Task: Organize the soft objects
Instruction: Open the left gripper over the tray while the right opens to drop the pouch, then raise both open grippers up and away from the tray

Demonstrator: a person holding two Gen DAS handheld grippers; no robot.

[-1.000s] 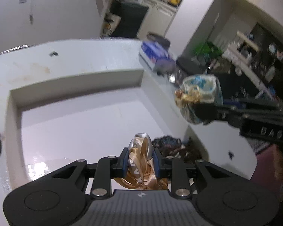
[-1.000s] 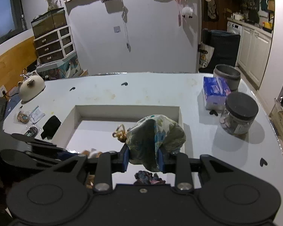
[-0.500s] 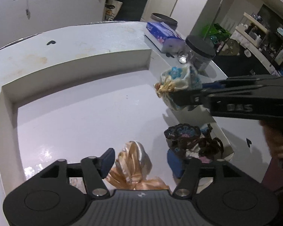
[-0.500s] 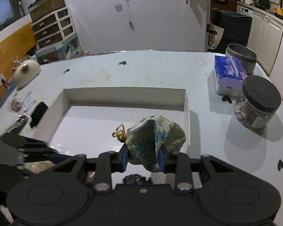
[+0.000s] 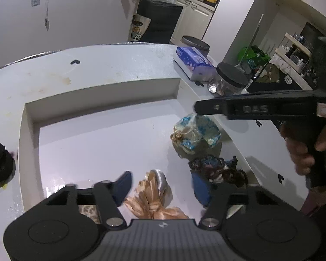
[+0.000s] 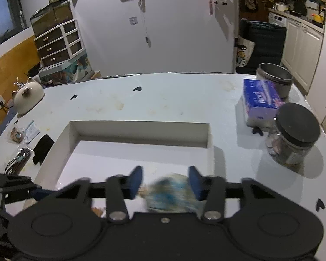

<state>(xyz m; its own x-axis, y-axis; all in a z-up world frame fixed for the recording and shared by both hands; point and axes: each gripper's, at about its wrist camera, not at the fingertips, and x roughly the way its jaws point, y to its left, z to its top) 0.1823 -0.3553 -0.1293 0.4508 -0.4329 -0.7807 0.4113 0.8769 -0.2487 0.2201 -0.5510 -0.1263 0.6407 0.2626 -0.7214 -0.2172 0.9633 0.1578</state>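
Note:
A white recessed tray (image 5: pixel 30 117) is sunk into the table. In the left wrist view a blue-patterned pouch (image 5: pixel 194 136) lies by the tray's right wall, a dark patterned pouch (image 5: pixel 213 169) in front of it, and a tan-and-silver ribbon pouch (image 5: pixel 154 192) nearest me. My left gripper (image 5: pixel 163 186) is open around the ribbon pouch without gripping it. My right gripper (image 6: pixel 165 181) is open; the blue-patterned pouch (image 6: pixel 171 192), blurred, sits below and between its fingers. The right gripper also shows in the left wrist view (image 5: pixel 256 107), above that pouch.
A blue tissue box (image 6: pixel 260 103), a black-lidded glass jar (image 6: pixel 293 134) and a grey metal pot (image 6: pixel 273 78) stand on the table at the right. A pig-shaped teapot (image 6: pixel 27 97), a black cloth (image 6: pixel 42 149) and small packets (image 6: pixel 21 133) lie at the left.
Both grippers have opened. The left one let go of the ribbon pouch; the right one let go of the blue-patterned pouch, which dropped into the tray by its right wall.

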